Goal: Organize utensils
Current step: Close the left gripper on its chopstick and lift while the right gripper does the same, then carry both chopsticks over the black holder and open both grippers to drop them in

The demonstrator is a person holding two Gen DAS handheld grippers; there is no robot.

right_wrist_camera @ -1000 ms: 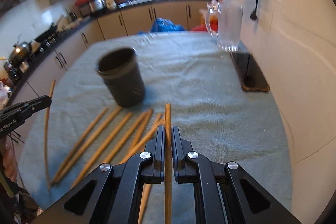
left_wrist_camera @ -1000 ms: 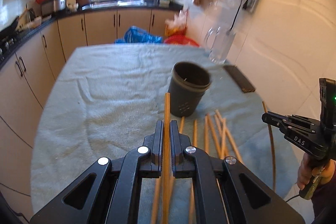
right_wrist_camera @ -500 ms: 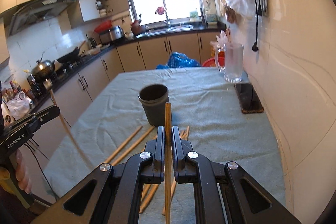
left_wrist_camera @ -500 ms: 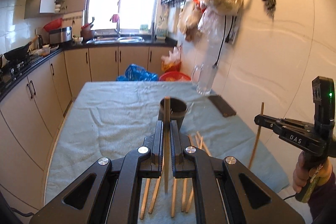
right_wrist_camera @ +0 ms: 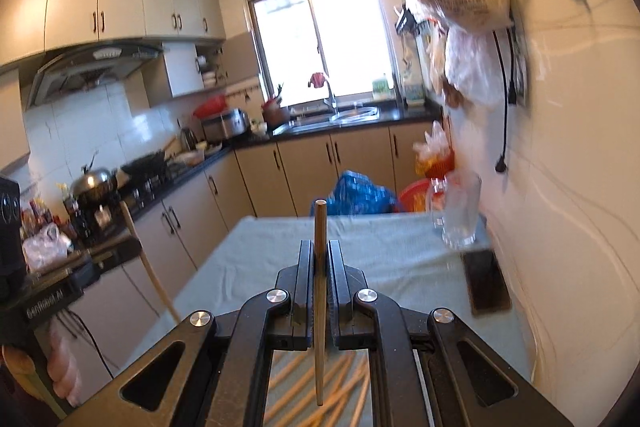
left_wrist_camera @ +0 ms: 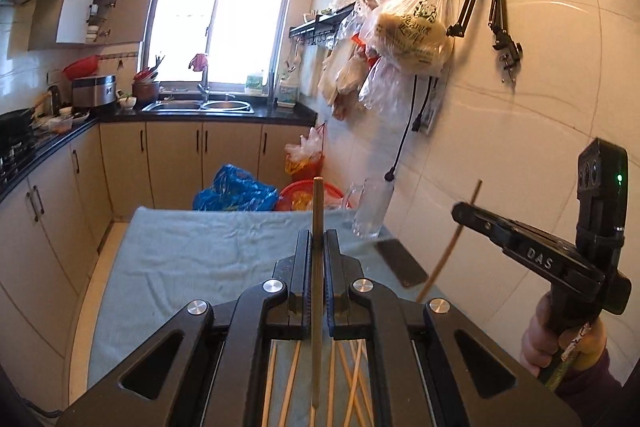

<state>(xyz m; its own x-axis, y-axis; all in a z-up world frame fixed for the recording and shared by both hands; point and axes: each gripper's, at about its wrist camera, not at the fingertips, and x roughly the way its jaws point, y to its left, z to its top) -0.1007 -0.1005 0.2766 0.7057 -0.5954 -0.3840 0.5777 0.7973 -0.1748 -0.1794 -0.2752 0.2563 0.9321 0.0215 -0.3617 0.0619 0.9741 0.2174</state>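
My left gripper (left_wrist_camera: 317, 247) is shut on a wooden chopstick (left_wrist_camera: 317, 211) that stands upright between its jaws. My right gripper (right_wrist_camera: 320, 259) is shut on another wooden chopstick (right_wrist_camera: 320, 227), also upright. Both are raised well above the table. In the left wrist view the right gripper (left_wrist_camera: 460, 213) shows at the right, holding its chopstick (left_wrist_camera: 448, 251). In the right wrist view the left gripper (right_wrist_camera: 132, 247) shows at the left with its chopstick (right_wrist_camera: 150, 267). Several loose chopsticks (left_wrist_camera: 352, 383) lie on the grey-blue cloth (left_wrist_camera: 200, 259) below; they also show in the right wrist view (right_wrist_camera: 340, 379). The dark cup is hidden.
A glass mug (right_wrist_camera: 460, 215) and a dark phone (right_wrist_camera: 486, 281) are at the table's right edge by the tiled wall; both also show in the left wrist view, mug (left_wrist_camera: 370, 213), phone (left_wrist_camera: 400, 263). Cabinets, sink counter and stove line the left and back. Bags hang on the wall.
Both grippers have risen and tilted up, each still holding its chopstick. The dark cup has dropped out of sight beneath them.
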